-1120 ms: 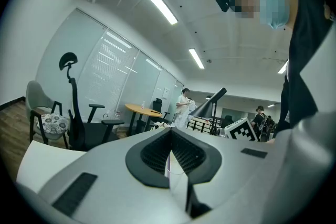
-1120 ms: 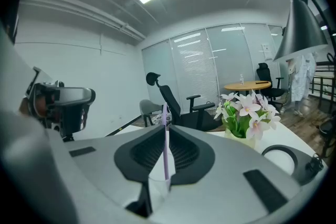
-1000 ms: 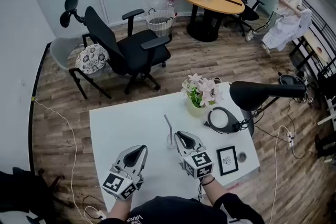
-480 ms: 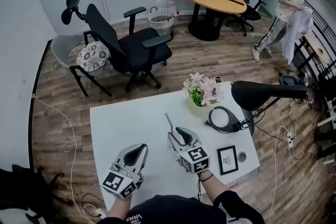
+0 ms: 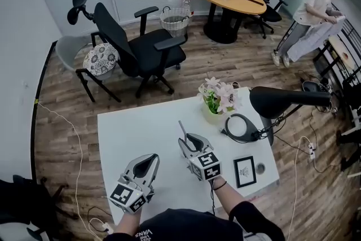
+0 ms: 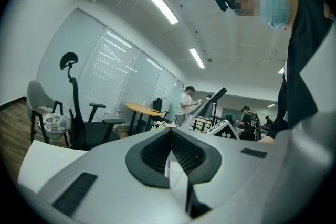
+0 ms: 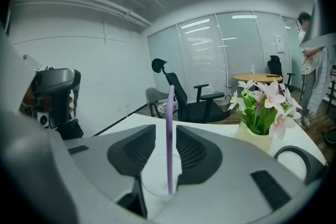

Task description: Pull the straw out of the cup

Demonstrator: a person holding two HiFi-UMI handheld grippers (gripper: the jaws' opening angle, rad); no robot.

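Right gripper: jaws have just been opening, pads flanking the purple straw without pressing it. The straw stands in the clear cup, so the whole pull remains. My left gripper is closed and empty. From the head view the cup hides behind my gripper on the white table.
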